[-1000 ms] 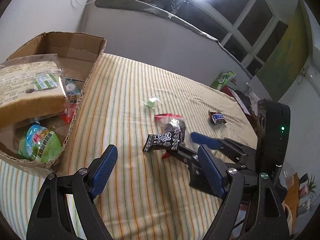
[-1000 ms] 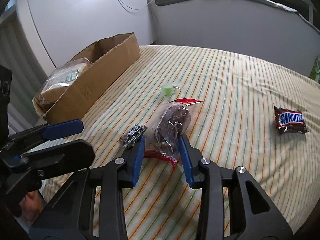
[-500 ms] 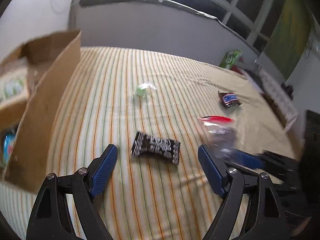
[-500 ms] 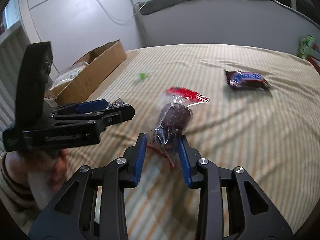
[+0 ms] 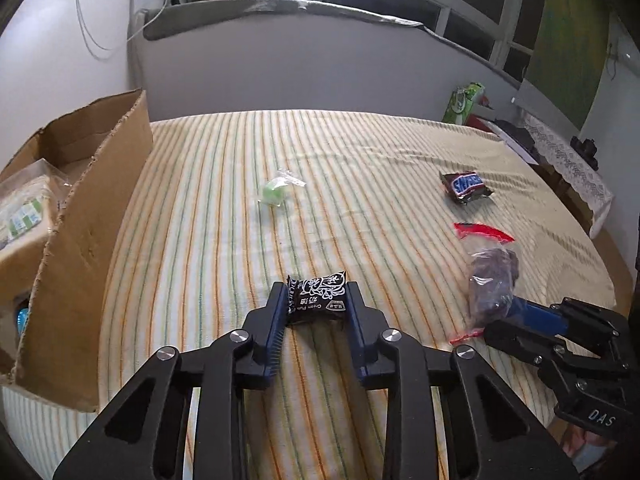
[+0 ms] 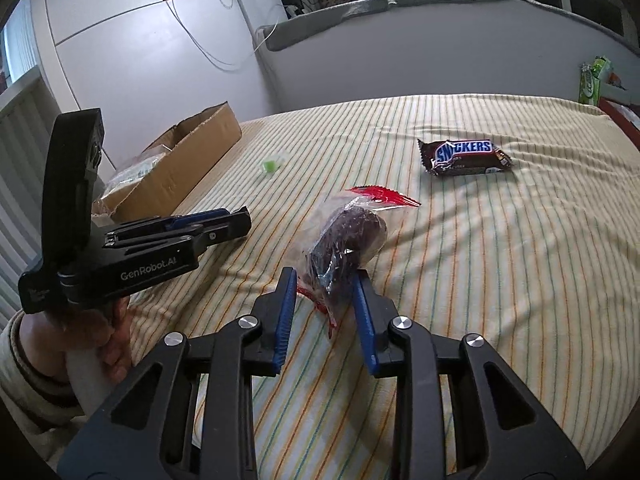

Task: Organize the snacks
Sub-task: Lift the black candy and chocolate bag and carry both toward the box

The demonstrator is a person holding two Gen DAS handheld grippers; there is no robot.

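Note:
My left gripper points down at the striped cloth, its jaws closing on a small black snack packet that fills the gap between the blue pads. From the right wrist view the left gripper shows side-on, and the packet is hidden. My right gripper is shut on the lower end of a clear bag with red ends holding a dark chocolate cake. That bag lies to the right of the black packet, with the right gripper behind it.
An open cardboard box with several snacks inside stands at the left edge of the cloth. A green candy and a Snickers bar lie farther back. A hand grips the left tool.
The left gripper came down over the black packet and its wide-open jaws closed onto it. The right gripper drew the chocolate cake bag away to the right, apart from the packet.

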